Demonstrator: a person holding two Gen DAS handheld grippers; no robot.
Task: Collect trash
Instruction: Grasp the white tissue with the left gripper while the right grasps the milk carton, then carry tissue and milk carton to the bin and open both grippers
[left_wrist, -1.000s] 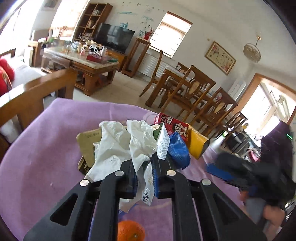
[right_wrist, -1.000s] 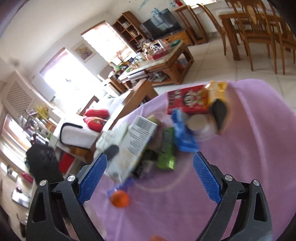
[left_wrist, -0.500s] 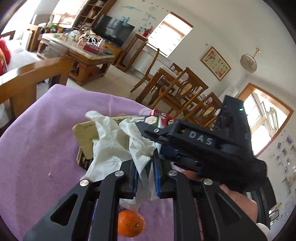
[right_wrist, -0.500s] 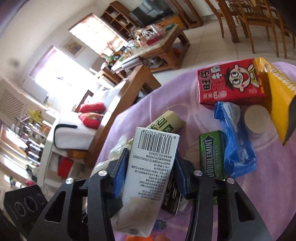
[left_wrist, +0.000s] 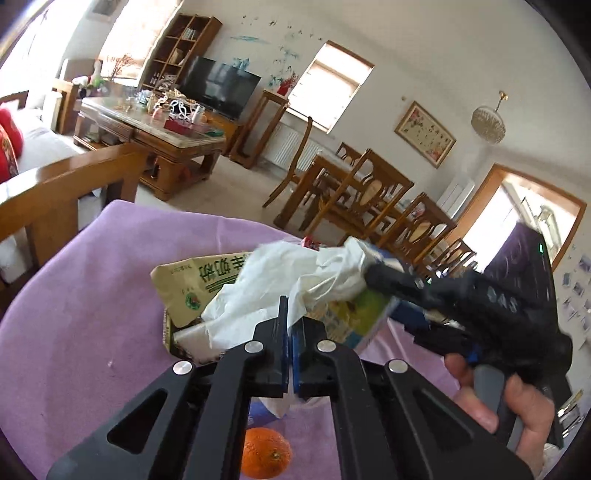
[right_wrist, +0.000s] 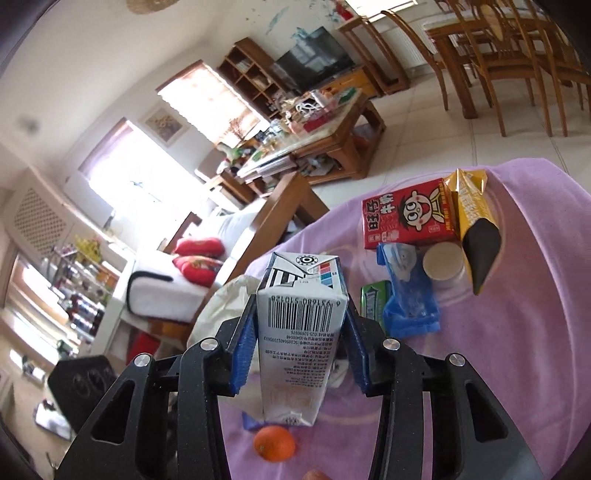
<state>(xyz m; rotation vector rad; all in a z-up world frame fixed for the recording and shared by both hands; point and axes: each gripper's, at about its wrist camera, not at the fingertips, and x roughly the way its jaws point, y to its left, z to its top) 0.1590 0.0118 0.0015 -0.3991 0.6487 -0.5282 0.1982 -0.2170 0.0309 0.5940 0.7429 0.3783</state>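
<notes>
The right tool, tilted downward, has just closed its blue pads on a white drink carton with a barcode, held above the purple-clothed table. A bare hand grips its handle. The left tool, also angled down, is pinched tight on crumpled white tissue paper. Below both lies an orange fruit; beyond the carton, a red milk box.
</notes>
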